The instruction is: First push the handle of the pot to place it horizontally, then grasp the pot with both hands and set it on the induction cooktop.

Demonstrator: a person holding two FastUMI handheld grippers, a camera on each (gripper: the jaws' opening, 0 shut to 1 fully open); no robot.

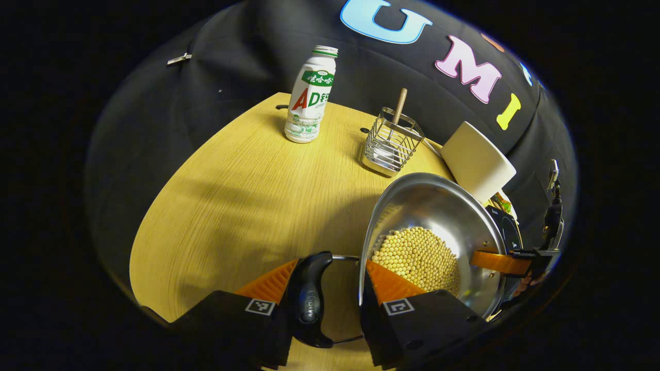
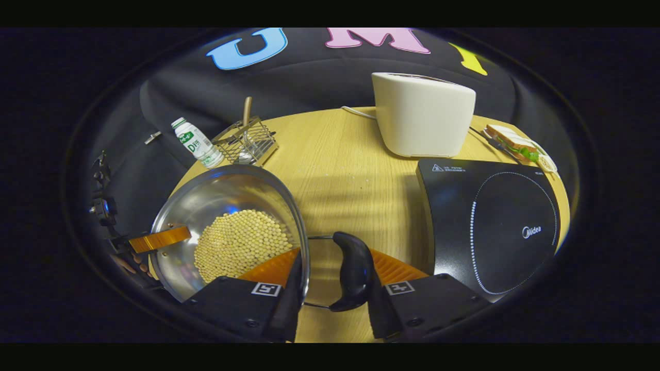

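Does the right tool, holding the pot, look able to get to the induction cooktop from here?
Probably yes. The right tool grips the pot just beside the induction cooktop, with only bare table between; the toaster stands farther back.

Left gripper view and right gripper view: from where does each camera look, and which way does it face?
Left gripper view: rides on the left gripper, faces across the pot toward the bottle; own jaws straddle the rim.
Right gripper view: rides on the right gripper, faces the induction cooktop; own jaws straddle the rim.
Both show pot, bottle, toaster.
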